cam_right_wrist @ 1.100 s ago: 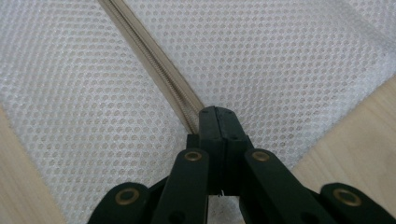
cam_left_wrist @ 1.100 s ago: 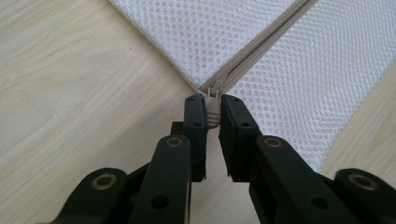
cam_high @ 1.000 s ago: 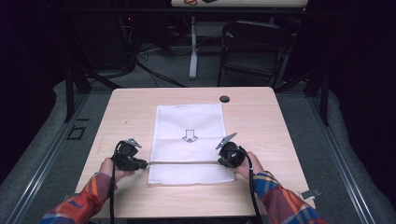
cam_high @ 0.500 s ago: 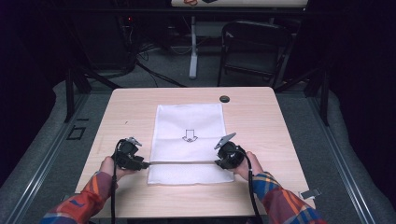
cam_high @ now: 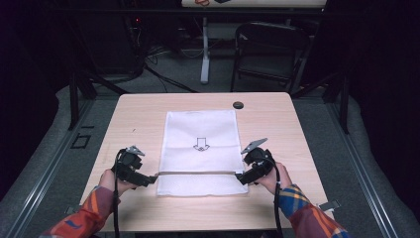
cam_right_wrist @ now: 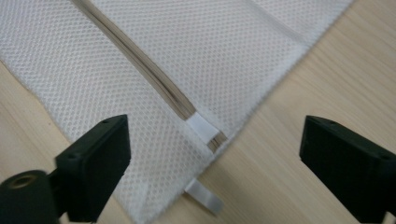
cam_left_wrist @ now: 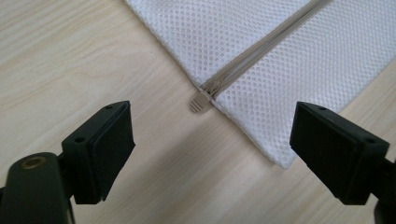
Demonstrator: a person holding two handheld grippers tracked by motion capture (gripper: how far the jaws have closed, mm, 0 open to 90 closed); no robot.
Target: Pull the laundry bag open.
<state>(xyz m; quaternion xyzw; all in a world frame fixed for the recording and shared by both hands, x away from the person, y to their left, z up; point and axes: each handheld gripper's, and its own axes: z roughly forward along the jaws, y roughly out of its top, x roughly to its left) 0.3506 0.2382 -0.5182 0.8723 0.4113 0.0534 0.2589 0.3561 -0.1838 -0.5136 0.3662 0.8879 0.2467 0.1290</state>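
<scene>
The mesh bag (cam_high: 202, 148) lies flat, its zipper (cam_high: 198, 172) closed; left gripper (cam_left_wrist: 210, 149) and right gripper (cam_right_wrist: 215, 158) gape wide, holding nothing, so no pulling looks begun.

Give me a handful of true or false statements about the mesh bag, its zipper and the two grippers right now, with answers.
1. The mesh bag lies flat on the table. True.
2. The left gripper is clamped on the zipper pull. False: its jaws stand open with the pull lying between them, untouched.
3. The zipper is closed across the bag. True.
4. The right gripper holds the white tab. False: its jaws are open, the tab lies free on the table.
5. An arrow is printed on the bag. True.
</scene>
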